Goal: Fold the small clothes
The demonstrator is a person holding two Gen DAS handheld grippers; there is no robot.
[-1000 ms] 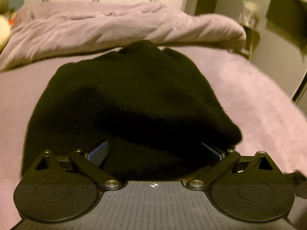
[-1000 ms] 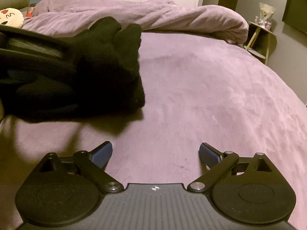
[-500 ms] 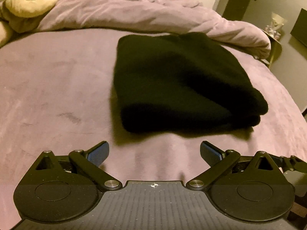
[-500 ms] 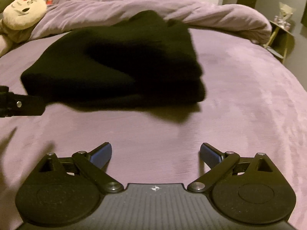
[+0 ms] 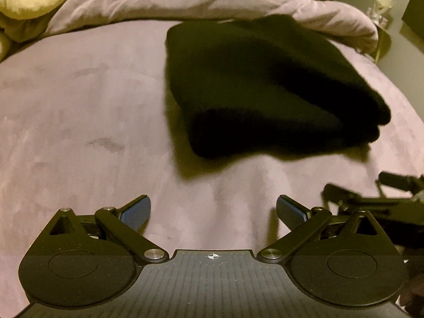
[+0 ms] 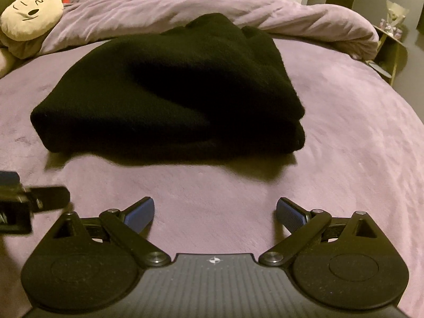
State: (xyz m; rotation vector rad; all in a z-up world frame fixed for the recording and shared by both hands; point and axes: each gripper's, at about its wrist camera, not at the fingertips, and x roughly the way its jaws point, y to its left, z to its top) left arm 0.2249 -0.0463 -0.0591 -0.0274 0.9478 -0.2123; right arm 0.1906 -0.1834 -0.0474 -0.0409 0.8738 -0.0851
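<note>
A folded black garment (image 5: 267, 87) lies flat on the mauve bed (image 5: 79, 122); it also shows in the right wrist view (image 6: 169, 92). My left gripper (image 5: 213, 212) is open and empty, a little short of the garment's near edge. My right gripper (image 6: 214, 212) is open and empty, also short of the garment. The right gripper's body shows at the right edge of the left wrist view (image 5: 384, 201). The left gripper's body shows at the left edge of the right wrist view (image 6: 23, 201).
A bunched mauve duvet (image 6: 198, 10) lies along the back of the bed. A cream plush with a face (image 6: 29, 16) rests at the back left. A small side table (image 6: 389, 42) stands beyond the bed's right edge. White wardrobe doors are behind.
One second ago my left gripper was at the garment, which was up off the bed. The garment now lies folded on the bed and both grippers have drawn back from it, open.
</note>
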